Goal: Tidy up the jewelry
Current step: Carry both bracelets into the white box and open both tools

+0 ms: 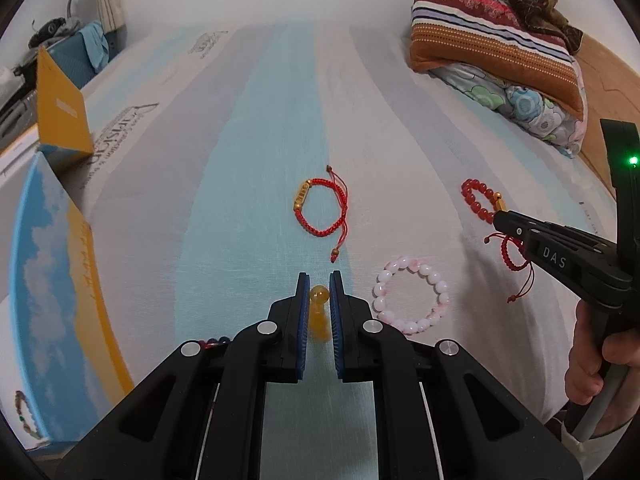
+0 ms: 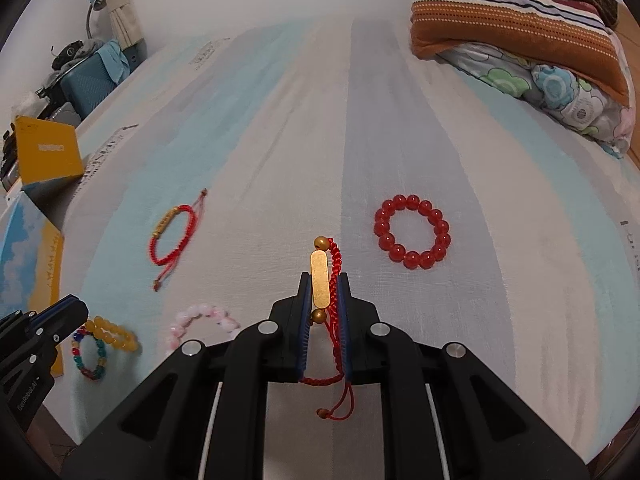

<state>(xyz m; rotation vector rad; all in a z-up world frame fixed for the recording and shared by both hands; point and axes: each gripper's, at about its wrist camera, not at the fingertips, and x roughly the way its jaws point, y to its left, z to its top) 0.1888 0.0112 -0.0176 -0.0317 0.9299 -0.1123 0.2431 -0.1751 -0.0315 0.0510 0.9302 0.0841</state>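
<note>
My left gripper (image 1: 319, 286) is shut on a yellow bead bracelet (image 1: 319, 296), held just above the bed; a multicoloured bead bracelet (image 2: 90, 354) hangs with it in the right wrist view. My right gripper (image 2: 323, 286) is shut on a red cord bracelet with a gold bar (image 2: 321, 280), lifted off the sheet. On the sheet lie another red cord bracelet with a gold charm (image 1: 320, 210), a pink bead bracelet (image 1: 410, 294) and a red bead bracelet (image 2: 412, 236).
The striped bed sheet (image 1: 260, 160) carries everything. A blue and yellow box (image 1: 52, 280) lies at the left edge, a yellow box (image 1: 60, 108) behind it. Folded quilts and pillows (image 1: 500, 52) are stacked at the far right.
</note>
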